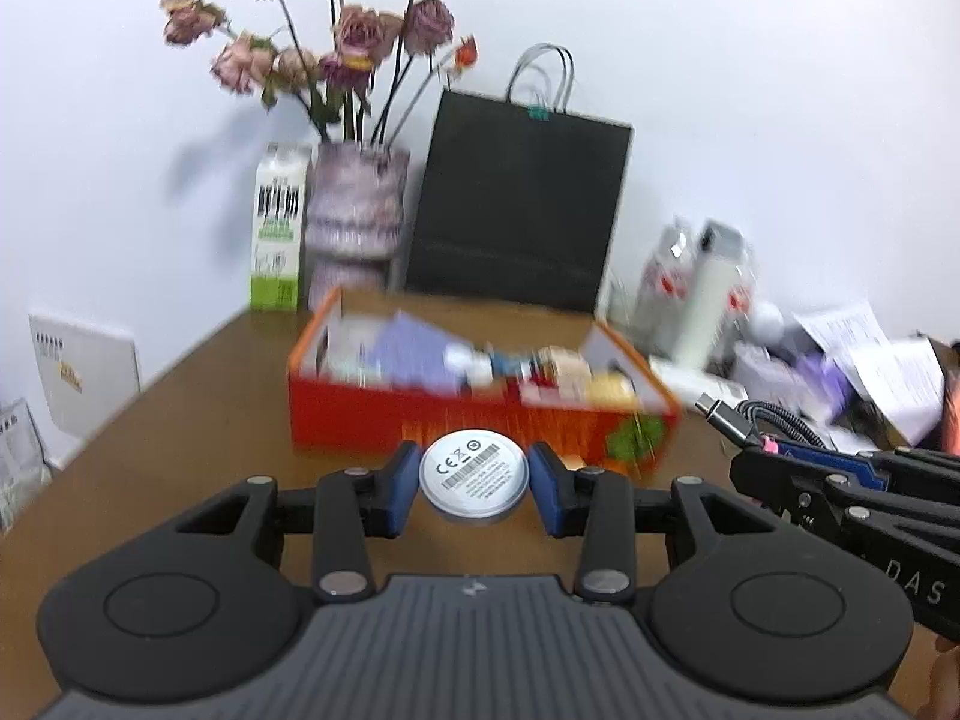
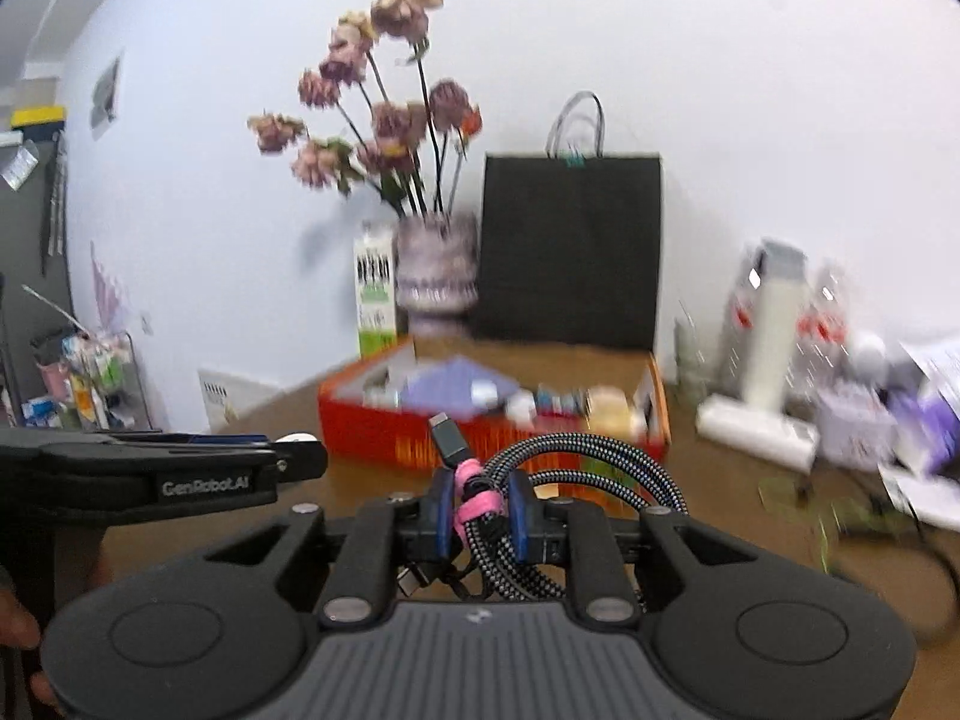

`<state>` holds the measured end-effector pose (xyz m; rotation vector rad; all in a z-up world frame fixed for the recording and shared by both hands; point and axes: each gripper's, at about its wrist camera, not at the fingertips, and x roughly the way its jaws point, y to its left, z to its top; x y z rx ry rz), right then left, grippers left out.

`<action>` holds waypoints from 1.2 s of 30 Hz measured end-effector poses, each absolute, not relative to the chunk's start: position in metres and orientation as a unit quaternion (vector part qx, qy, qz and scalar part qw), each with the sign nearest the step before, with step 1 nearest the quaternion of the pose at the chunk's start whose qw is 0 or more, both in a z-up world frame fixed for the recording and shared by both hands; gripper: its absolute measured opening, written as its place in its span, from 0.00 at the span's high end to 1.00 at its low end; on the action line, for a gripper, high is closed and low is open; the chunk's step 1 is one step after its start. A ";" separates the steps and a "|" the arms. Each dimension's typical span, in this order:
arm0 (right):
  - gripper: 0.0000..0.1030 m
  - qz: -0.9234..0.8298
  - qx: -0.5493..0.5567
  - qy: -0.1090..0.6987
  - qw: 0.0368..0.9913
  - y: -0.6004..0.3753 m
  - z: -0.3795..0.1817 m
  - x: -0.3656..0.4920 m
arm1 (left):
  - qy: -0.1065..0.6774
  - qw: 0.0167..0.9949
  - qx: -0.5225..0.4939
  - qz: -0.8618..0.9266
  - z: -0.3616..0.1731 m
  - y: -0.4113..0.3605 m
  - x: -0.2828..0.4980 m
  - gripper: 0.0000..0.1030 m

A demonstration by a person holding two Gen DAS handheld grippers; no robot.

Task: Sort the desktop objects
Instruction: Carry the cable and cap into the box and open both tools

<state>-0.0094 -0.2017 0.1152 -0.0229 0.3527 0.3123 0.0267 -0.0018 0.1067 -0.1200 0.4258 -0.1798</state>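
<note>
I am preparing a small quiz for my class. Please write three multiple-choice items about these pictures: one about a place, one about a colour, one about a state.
1. Where does the black paper bag stand?
A. inside the orange box
B. behind the orange box, at the wall
C. on the floor

2. What colour is the tie around the braided cable?
A. pink
B. green
C. yellow

3. What is the left gripper doing?
A. open, empty
B. shut on a milk carton
C. shut on the round white disc

Answers:
1. B, it rises beyond the box.
2. A, a pink band shows between the right gripper pads.
3. C, both pads press the disc's edges.
</note>
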 end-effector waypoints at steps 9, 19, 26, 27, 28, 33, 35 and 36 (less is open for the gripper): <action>0.83 0.182 0.030 0.187 0.965 -0.203 0.153 0.132 | 0.239 0.964 -0.066 -0.101 0.149 0.019 0.163 0.61; 0.83 0.186 0.092 0.289 0.934 -0.193 0.126 0.286 | 0.324 0.941 -0.030 -0.093 0.115 0.002 0.302 0.61; 0.83 0.158 0.127 0.371 0.906 -0.188 0.071 0.370 | 0.375 0.923 -0.013 -0.087 0.069 -0.018 0.363 0.61; 0.82 0.158 0.130 0.383 0.901 -0.186 0.064 0.379 | 0.382 0.920 -0.007 -0.087 0.064 -0.020 0.368 0.60; 0.82 0.160 0.124 0.396 0.895 -0.182 0.058 0.386 | 0.396 0.915 0.001 -0.082 0.058 -0.024 0.373 0.59; 0.76 0.124 0.090 0.441 0.884 -0.173 0.051 0.401 | 0.404 0.912 -0.015 -0.073 0.061 -0.014 0.381 0.34; 0.65 0.128 0.102 0.436 0.885 -0.180 0.057 0.396 | 0.393 0.916 -0.011 -0.077 0.069 -0.007 0.377 0.27; 0.56 0.130 0.111 0.428 0.887 -0.185 0.061 0.393 | 0.391 0.917 -0.010 -0.081 0.073 -0.006 0.376 0.24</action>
